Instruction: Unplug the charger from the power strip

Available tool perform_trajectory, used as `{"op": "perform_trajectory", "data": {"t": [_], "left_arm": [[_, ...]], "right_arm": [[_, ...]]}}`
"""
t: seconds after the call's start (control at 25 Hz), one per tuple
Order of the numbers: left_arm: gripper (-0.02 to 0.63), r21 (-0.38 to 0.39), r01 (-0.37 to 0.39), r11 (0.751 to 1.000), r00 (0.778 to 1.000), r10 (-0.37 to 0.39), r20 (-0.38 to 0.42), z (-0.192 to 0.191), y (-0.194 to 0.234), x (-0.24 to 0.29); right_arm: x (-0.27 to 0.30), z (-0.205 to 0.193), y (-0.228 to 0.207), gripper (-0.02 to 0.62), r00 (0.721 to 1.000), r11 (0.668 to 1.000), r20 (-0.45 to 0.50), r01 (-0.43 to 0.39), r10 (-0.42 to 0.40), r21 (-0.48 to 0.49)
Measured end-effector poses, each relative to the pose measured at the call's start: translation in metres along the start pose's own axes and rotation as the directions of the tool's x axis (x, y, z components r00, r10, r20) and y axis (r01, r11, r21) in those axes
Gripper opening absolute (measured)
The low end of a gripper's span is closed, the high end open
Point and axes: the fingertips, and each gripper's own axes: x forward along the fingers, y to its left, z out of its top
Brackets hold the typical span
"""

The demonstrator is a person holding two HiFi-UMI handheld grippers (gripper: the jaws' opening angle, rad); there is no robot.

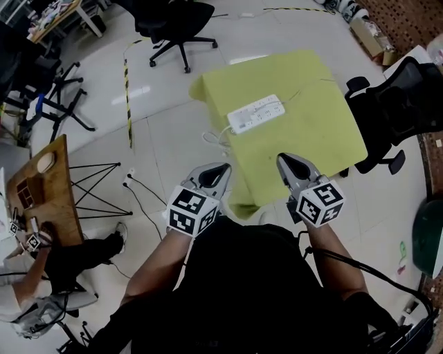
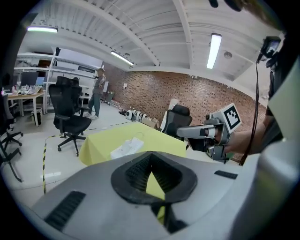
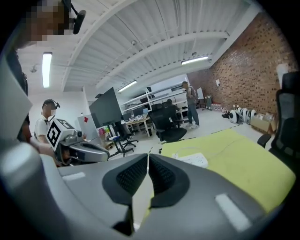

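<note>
A white power strip (image 1: 256, 114) lies on the table under a yellow-green cloth (image 1: 325, 131), with a white cord (image 1: 213, 138) hanging off its left end. A charger on it is too small to make out. My left gripper (image 1: 223, 168) and right gripper (image 1: 284, 159) hover side by side at the table's near edge, both well short of the strip. Both are shut and empty. In the left gripper view the jaws (image 2: 151, 155) meet at the tip, with the strip (image 2: 127, 146) ahead. The right gripper view shows the shut jaws (image 3: 148, 156) and the strip (image 3: 192, 160) beyond.
Black office chairs stand behind the table (image 1: 178, 21) and at its right (image 1: 401, 97). A wooden desk (image 1: 41, 187) with a seated person (image 1: 41, 276) is at the left. Yellow-black tape (image 1: 127, 83) marks the floor. A person (image 2: 98, 91) stands far off.
</note>
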Motion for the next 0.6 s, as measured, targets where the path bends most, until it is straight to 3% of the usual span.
{"op": "perform_trajectory", "data": {"t": [0.32,0.6], "left_arm": [[0.006,0.006,0.076,0.997,0.997,-0.076,-0.014,-0.004,0.054,-0.01],[0.006,-0.032,0.077,0.997,0.997,-0.076,0.022,0.001,0.065,-0.005]], "right_arm": [[0.039,0.003,0.01,0.02,0.993,0.993,-0.027,0.112,-0.113,-0.026],[0.064,0.004,-0.009,0.021,0.99,0.992,-0.064,0.123,-0.125,-0.04]]}}
